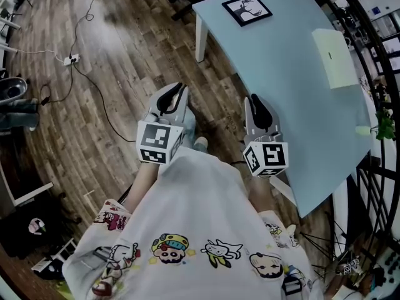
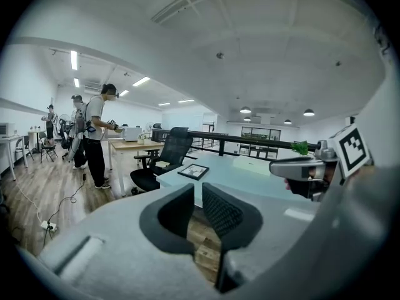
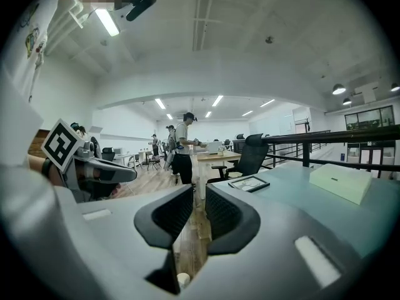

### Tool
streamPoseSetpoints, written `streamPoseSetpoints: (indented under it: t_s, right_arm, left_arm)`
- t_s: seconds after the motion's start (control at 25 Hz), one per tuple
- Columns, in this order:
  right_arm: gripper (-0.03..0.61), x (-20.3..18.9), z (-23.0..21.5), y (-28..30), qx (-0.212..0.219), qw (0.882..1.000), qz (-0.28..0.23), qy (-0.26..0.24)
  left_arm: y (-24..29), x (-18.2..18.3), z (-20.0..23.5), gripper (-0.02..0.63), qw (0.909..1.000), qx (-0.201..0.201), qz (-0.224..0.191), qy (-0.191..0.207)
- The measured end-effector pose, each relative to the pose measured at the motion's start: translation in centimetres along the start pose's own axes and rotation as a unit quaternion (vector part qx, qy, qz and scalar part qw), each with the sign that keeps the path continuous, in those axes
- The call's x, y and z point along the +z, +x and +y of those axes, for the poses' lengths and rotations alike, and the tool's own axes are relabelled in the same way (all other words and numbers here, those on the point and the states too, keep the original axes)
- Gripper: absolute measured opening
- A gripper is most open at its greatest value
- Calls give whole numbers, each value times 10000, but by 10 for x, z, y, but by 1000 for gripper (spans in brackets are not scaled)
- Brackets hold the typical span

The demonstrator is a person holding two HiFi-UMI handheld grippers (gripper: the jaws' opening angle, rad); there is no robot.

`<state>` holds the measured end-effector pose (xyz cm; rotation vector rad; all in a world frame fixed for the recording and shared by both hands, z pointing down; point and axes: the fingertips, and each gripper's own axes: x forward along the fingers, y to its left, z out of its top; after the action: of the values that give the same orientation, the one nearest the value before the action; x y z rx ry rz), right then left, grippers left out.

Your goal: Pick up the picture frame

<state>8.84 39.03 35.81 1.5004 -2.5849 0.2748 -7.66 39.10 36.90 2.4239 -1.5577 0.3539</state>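
Note:
The picture frame [image 1: 247, 9], black-edged with a white mat, lies flat at the far end of the pale blue table [image 1: 281, 74]. It shows small in the left gripper view [image 2: 193, 171] and in the right gripper view [image 3: 249, 183], well beyond both sets of jaws. My left gripper [image 1: 172, 95] hangs over the wood floor, left of the table's near corner. My right gripper [image 1: 256, 102] sits over the table's near edge. The jaws of the left gripper [image 2: 198, 192] and of the right gripper [image 3: 200, 195] stand a narrow gap apart with nothing between them.
A white box [image 1: 335, 57] rests on the table's right side, near a small green plant [image 1: 384, 127]. A black office chair [image 2: 165, 158] stands past the table's far end. People [image 2: 97, 136] stand by desks further off. A cable and power strip [image 1: 72, 59] lie on the floor.

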Motion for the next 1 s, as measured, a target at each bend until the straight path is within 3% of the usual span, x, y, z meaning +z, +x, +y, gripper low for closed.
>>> streamPoseSetpoints:
  t_s: [0.56,1.0]
  right_arm:
    - [100,26,-22,137,-73,9998,149,125]
    - [110,47,-37,235,-447,9984,171,316]
  left_arm:
    - [103,37,95,55,9995,-264,141,-23]
    - [173,75,180,66,9986,-508,142,92]
